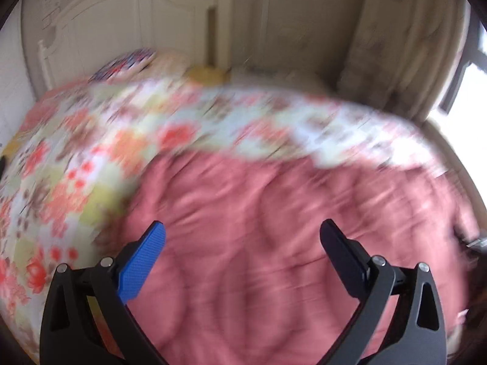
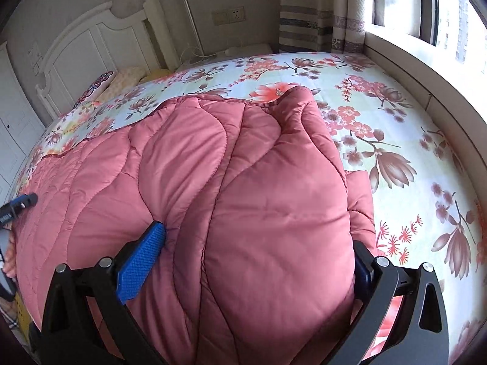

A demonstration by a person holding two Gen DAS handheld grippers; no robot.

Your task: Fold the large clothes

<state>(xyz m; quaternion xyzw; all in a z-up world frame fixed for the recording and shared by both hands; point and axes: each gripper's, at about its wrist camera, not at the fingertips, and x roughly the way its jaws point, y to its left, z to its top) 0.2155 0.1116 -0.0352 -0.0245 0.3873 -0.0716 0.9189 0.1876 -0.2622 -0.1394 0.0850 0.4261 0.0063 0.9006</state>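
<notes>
Plainly, left claw [image 1: 242, 234] gapes empty; right claw [image 2: 258, 243] straddles pink quilted coat [image 2: 213, 167], wide apart.

The left wrist view was smeared with blur beyond the fingers, coat [image 1: 258, 258] and sheet [image 1: 76, 152] alike. In the right view, the coat [image 2: 243, 197] hid the gripper's [image 2: 258, 237] right fingertip and ran off the bottom edge.

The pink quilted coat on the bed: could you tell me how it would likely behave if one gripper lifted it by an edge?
The pink quilted coat would probably sag and drape, since it already lies in soft folds. Its puffy stitched panels suggest it is bulky but fairly light. The smooth, slightly shiny fabric may slip between the right gripper's fingers.
</notes>
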